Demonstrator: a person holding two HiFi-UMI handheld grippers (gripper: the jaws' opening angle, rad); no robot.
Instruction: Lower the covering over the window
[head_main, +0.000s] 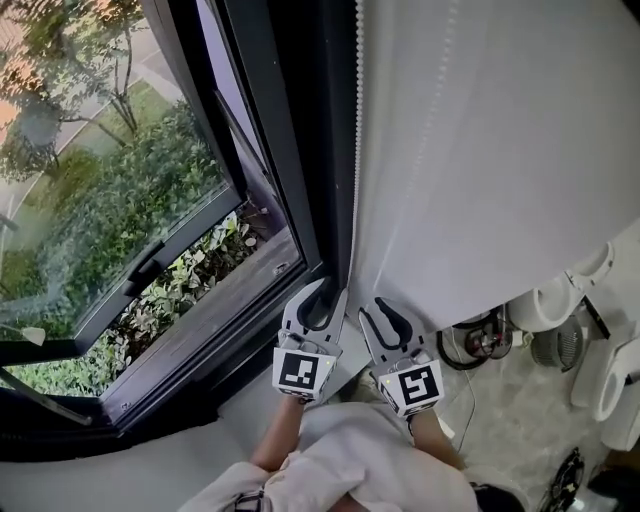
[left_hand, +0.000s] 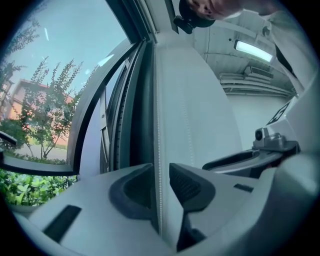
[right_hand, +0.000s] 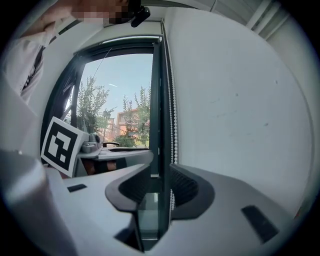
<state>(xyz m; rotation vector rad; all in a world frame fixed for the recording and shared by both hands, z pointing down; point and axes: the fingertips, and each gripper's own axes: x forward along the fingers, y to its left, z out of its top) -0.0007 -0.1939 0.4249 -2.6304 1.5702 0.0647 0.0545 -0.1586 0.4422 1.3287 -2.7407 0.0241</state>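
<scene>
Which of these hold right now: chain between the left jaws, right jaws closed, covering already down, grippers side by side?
1. A bead chain runs between the left gripper's jaws. True.
2. The right gripper's jaws are pressed together. False: they stand apart, with the dark window frame upright and the chain between them.
3. The covering is already down. False: trees and sky show through the bare window.
4. In the head view the two grippers sit side by side, pointing at the frame's edge. True.
</scene>
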